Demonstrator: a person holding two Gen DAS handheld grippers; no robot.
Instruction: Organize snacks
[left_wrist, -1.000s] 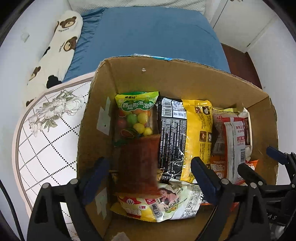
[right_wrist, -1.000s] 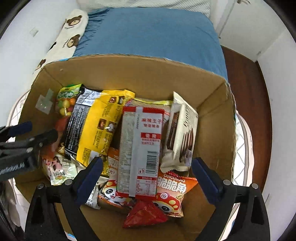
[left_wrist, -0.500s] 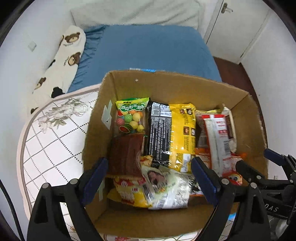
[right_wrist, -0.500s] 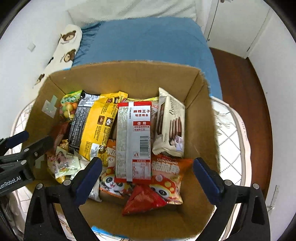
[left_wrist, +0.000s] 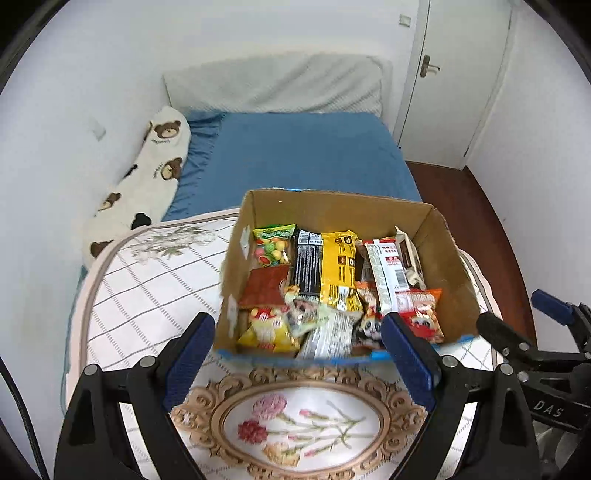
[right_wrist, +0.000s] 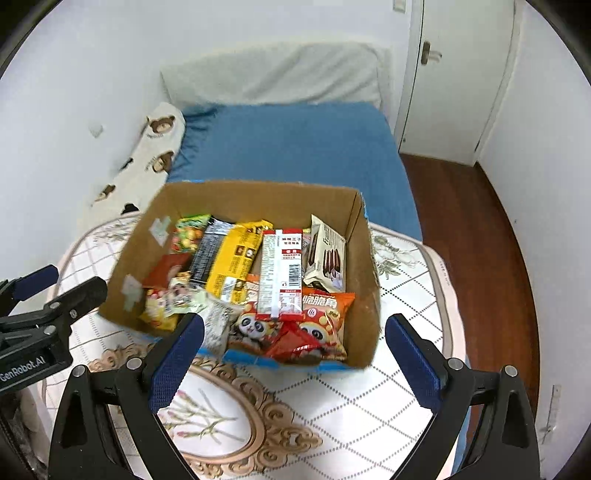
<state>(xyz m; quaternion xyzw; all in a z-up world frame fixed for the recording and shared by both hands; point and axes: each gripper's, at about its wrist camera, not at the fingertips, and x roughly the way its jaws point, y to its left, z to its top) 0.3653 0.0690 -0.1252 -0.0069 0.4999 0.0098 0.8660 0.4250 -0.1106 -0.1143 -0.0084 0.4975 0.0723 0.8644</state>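
While both the left gripper (left_wrist: 298, 350) and right gripper (right_wrist: 294, 352) hang spread and empty, light, crinkly, slippery snack packets (left_wrist: 340, 280) fill the cardboard box (left_wrist: 448, 258) just beyond; pinch a sealed edge.

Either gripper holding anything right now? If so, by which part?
Nothing held. Left gripper and right gripper both have open, empty jaws; the snacks lie in the cardboard box.

Silver packet (left_wrist: 327, 338) motion-blurred; lower snacks buried under upper packets.
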